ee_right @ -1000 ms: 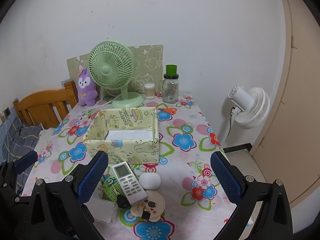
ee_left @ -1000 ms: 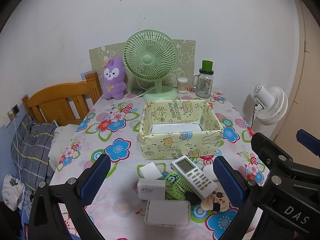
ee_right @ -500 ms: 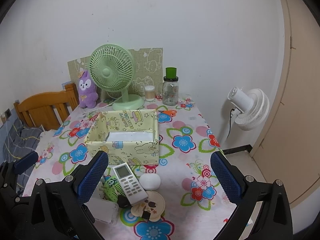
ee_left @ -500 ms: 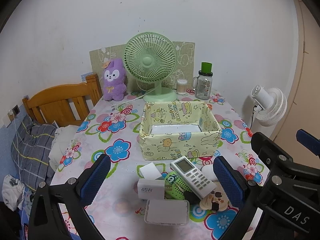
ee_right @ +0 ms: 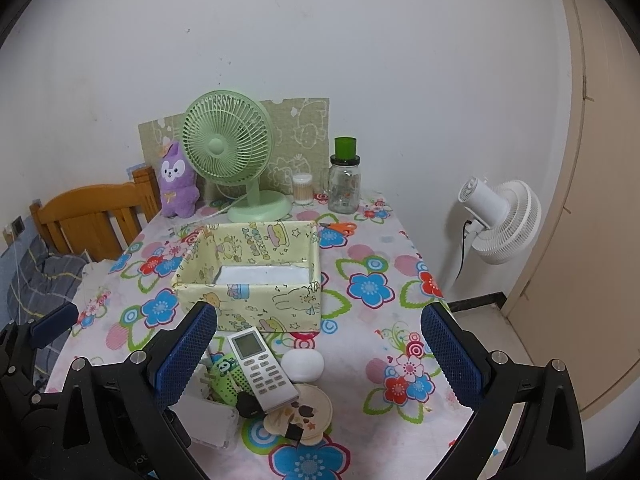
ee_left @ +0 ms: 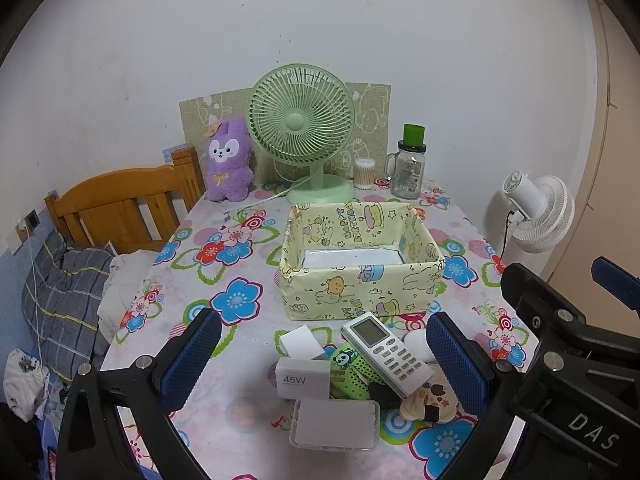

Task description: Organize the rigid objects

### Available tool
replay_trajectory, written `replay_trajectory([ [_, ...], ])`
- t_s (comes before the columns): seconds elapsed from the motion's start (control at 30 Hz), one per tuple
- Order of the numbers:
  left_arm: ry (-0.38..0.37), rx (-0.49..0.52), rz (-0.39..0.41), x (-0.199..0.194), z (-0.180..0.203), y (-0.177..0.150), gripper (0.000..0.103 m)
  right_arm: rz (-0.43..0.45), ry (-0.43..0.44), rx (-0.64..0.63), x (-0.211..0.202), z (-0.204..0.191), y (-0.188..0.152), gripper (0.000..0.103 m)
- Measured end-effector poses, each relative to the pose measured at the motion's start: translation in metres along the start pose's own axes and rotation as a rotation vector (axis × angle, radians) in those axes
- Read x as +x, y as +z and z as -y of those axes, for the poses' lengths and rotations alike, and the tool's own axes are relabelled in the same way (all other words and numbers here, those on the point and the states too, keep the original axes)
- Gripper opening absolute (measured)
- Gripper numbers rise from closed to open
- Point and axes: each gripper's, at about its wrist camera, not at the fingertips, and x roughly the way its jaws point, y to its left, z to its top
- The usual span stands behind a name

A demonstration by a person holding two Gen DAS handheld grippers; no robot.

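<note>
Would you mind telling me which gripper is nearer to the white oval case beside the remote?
Right. The right gripper frames the white oval case between its open fingers; the left gripper centres further left, over the charger pile.

Printed "45W" on small white rectangular charger block [ee_left: 303, 377]; white letters "DAS" on black plastic right gripper [ee_left: 593, 433] body.

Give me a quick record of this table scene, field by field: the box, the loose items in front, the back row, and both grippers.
box: yellow cartoon-print box, mid-table, open top, only a white liner visible inside
loose pile: white remote on top of green case; 45W charger; clear plastic case; white oval case
back row: green desk fan, purple plush, glass jar
left gripper: open, empty
right gripper: open, empty
</note>
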Motion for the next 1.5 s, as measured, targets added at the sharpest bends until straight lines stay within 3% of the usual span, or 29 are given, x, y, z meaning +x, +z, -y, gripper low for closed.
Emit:
replay_trajectory([
  [0.67,-0.025,-0.008,-0.052,0.035,-0.004,-0.007,0.103,-0.046,0.028,-0.016,0.038,-0.002,-0.005,0.103],
  [1.5,-0.032,0.009,-0.234,0.107,-0.009,-0.063,0.103,-0.190,0.112,-0.096,0.117,-0.021,-0.058,0.103],
])
